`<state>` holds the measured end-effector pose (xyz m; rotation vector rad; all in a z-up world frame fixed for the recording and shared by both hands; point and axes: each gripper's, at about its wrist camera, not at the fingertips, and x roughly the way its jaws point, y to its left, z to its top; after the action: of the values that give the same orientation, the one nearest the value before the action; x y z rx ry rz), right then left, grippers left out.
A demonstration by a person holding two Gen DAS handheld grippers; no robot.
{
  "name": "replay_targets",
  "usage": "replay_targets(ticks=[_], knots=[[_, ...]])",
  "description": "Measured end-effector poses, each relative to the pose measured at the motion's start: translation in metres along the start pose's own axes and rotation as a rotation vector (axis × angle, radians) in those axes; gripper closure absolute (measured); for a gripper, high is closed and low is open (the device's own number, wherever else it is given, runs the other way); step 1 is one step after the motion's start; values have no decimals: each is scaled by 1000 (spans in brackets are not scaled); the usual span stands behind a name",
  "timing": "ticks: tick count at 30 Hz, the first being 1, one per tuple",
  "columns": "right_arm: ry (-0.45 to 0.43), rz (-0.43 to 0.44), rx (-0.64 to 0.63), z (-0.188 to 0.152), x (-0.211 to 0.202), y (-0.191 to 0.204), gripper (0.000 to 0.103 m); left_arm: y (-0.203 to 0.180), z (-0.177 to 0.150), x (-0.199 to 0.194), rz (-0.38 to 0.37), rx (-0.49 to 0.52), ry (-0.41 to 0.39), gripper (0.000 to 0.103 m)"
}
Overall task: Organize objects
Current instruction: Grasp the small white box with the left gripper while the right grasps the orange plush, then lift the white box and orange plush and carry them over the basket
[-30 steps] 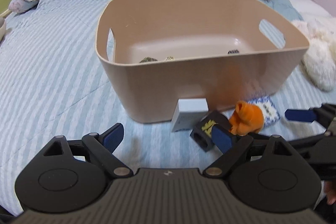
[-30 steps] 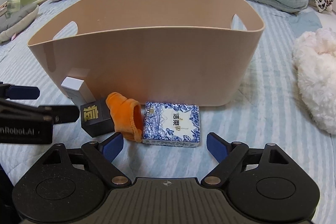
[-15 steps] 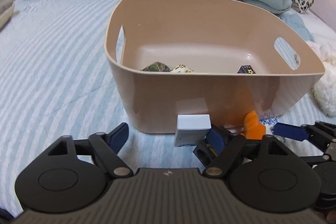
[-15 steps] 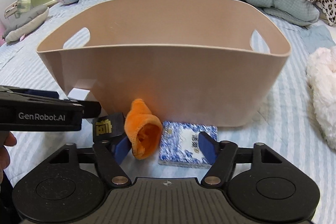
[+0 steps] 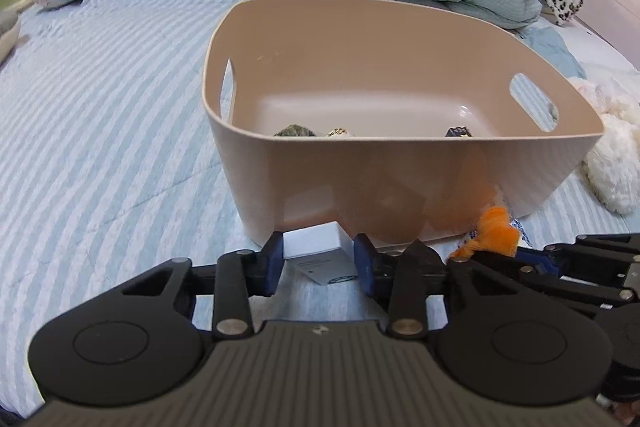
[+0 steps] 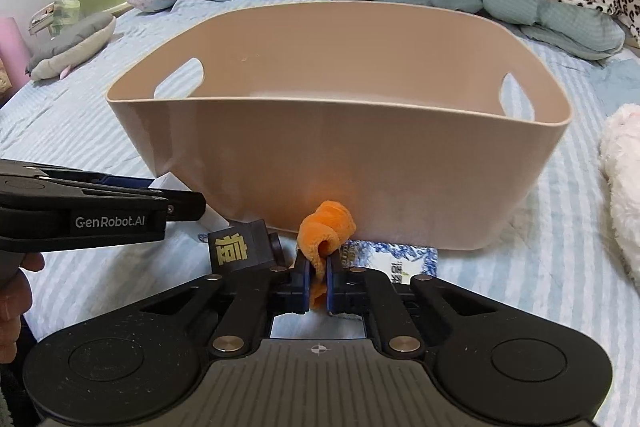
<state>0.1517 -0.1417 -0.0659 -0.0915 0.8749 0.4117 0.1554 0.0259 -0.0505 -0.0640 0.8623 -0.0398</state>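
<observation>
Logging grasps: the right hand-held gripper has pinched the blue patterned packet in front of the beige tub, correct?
Not the packet. The right wrist view shows the right hand-held gripper pinching the orange cloth; the blue patterned packet lies beside it, before the beige tub.

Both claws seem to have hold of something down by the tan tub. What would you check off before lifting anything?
1. Right gripper pinching the orange cloth toy: ok, jaws shut on it.
2. Left gripper around the white box: ok, a pad on each side; firmness of grip cannot tell.
3. Black cube free of the toy: cannot tell, they sit very close.
4. Blue patterned packet lying flat, unheld: ok.
5. Room in the tan tub: ok, only a few small things inside.
</observation>
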Motion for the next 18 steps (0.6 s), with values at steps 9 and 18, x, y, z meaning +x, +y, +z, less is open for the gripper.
replay_targets(ticks=[9, 18], knots=[[-57, -5, 46, 4, -35, -7, 96, 1, -5, -18, -14, 22, -17, 71], [-105, -9, 68, 2, -66, -12, 96, 11, -13, -45, -13, 17, -29, 71]])
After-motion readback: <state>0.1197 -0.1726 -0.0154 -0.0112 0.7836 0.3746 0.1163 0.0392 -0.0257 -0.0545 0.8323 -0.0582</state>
